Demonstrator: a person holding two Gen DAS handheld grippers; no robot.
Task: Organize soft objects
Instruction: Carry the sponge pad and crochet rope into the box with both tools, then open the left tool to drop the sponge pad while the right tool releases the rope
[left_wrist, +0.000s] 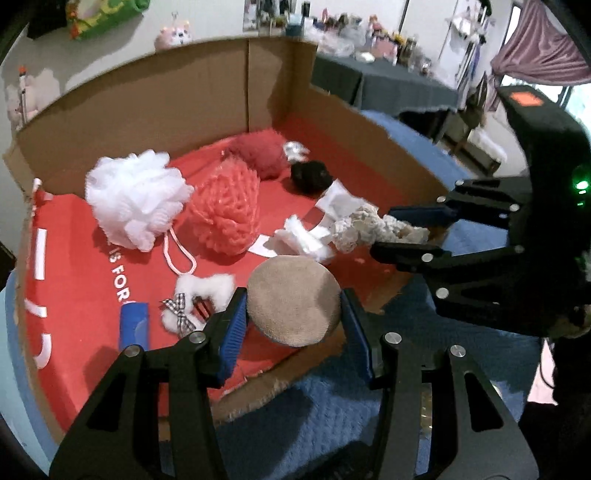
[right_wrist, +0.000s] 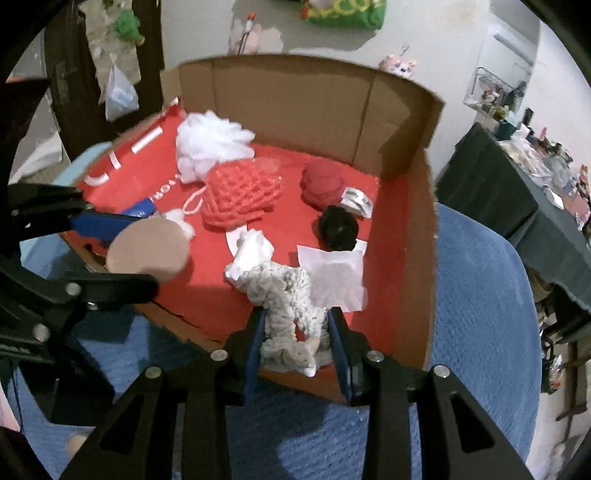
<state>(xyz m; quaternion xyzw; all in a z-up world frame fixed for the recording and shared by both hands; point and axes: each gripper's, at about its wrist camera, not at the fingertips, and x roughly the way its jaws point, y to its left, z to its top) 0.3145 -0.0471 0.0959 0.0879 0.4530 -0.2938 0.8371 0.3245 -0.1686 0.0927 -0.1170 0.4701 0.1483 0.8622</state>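
Observation:
My left gripper is shut on a round tan powder puff, held over the near edge of the red-lined cardboard box. My right gripper is shut on a cream knitted scrunchie, also over the box's near edge; the scrunchie shows in the left wrist view too. Inside the box lie a white mesh bath pouf, a coral pouf, a red yarn ball, a black scrunchie, a white fluffy clip with a checked bow and a blue roll.
The box sits on a blue textured blanket. White paper tags and white fluff lie on the box floor. A dark-clothed table with clutter stands at the right. Plush toys hang on the far wall.

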